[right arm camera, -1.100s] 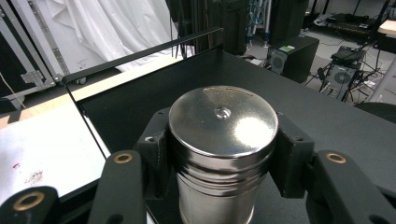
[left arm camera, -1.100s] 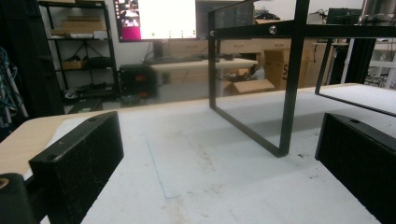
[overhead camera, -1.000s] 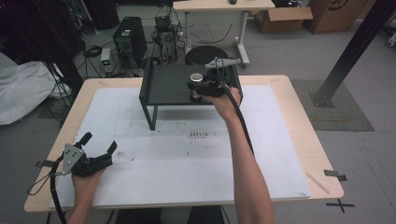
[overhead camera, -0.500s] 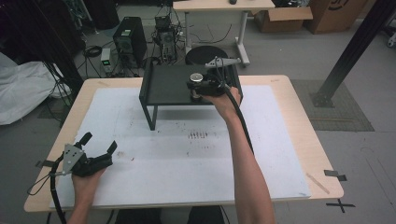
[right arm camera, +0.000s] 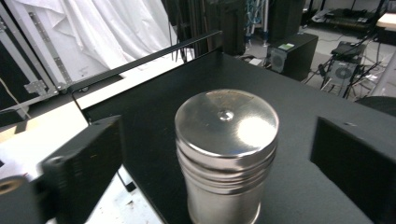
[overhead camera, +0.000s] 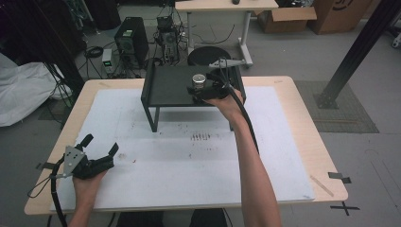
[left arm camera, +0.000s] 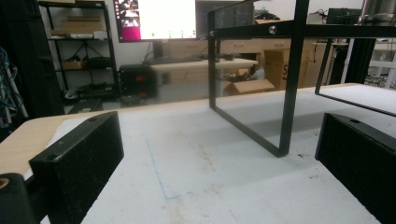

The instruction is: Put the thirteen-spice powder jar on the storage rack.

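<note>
Workshop floor w/ computer towers and cables lies behind the tabletop [overhead camera: 302, 118], which is light wood w/ a white sheet over most of it. Black metal shelf [overhead camera: 170, 87] stands on the sheet at the far side, on thin legs; it is the landmark here.

Steel can [overhead camera: 197, 81] stands upright on top of the shelf, toward its right half, lid up. In the right gripper view the can [right arm camera: 226, 149] sits on the shelf's black top [right arm camera: 289, 93] between the two jaws, w/ a clear gap on each side.

Right tongs [overhead camera: 202, 89] are at the shelf top, around the can, arm reaching across the sheet from the near edge. Jaws have just been opening; they now stand released, can between them but not pinched.

Left tongs [overhead camera: 100, 145] rest low on the sheet, well apart from the shelf, toward the near left corner. Jaws spread wide, nothing in them. In the left gripper view the shelf's leg [left arm camera: 289, 93] rises ahead between the jaws.
</note>
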`<act>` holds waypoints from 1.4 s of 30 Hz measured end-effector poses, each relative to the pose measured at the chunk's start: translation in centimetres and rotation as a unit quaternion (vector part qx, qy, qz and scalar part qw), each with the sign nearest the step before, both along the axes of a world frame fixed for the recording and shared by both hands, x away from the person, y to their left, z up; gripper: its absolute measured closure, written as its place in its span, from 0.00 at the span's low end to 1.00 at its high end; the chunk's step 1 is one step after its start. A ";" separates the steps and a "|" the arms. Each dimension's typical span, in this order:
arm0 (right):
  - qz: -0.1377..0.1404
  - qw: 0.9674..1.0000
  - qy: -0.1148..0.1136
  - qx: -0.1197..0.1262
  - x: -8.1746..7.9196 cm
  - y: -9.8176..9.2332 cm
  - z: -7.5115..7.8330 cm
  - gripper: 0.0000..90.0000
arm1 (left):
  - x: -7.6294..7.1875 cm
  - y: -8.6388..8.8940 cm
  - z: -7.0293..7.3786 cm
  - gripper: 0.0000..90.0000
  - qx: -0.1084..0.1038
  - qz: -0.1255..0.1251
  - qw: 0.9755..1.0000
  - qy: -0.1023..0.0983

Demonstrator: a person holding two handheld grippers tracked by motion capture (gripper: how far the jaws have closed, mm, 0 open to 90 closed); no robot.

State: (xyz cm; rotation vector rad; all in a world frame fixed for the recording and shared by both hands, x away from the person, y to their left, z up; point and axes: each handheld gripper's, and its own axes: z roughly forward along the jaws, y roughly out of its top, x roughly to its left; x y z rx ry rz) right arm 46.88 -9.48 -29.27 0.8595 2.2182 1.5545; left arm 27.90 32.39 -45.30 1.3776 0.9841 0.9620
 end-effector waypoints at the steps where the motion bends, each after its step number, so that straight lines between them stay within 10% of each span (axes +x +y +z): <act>1: 0.001 1.000 -0.002 -0.003 0.0 0.0 0.0 0.00 | 0.0 0.0 0.0 0.02 0.000 0.000 1.000 0.000; 42: -0.065 0.996 -0.061 0.012 -7.9 -6.3 -0.5 0.00 | 0.0 0.0 0.0 0.02 -0.001 0.000 1.000 -0.001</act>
